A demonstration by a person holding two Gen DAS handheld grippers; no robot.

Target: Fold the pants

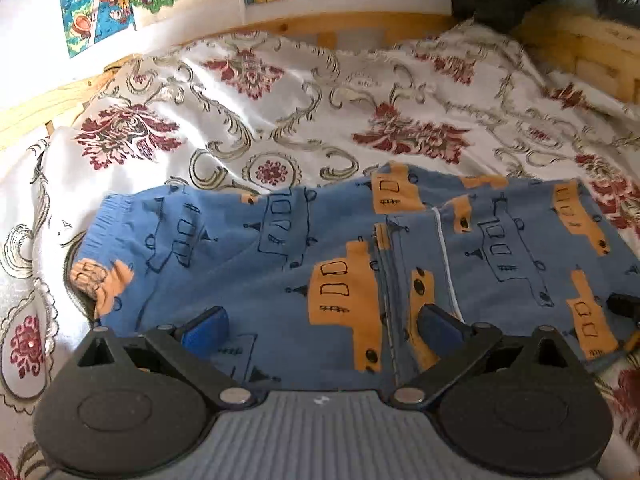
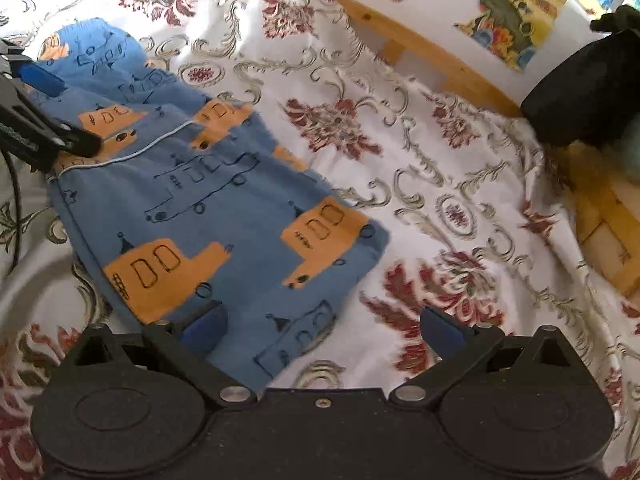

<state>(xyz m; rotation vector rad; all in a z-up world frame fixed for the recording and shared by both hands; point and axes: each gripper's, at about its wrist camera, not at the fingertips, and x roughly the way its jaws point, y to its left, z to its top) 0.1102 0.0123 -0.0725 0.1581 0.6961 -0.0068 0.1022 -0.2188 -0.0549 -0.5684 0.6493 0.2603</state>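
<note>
— Where are the pants (image 1: 320, 264)?

— Flat on the bed's floral cover (image 1: 304, 112), long axis running left to right across the left view, elastic waistband (image 1: 108, 220) at the left end. Their near edge is hidden behind the left tool (image 1: 322, 330).

— Tools?

— Both released, fingers spread wide. The right tool (image 2: 324, 330) hovers over a leg end; only its view shows the left tool's fingers resting on the folded seam.
</note>
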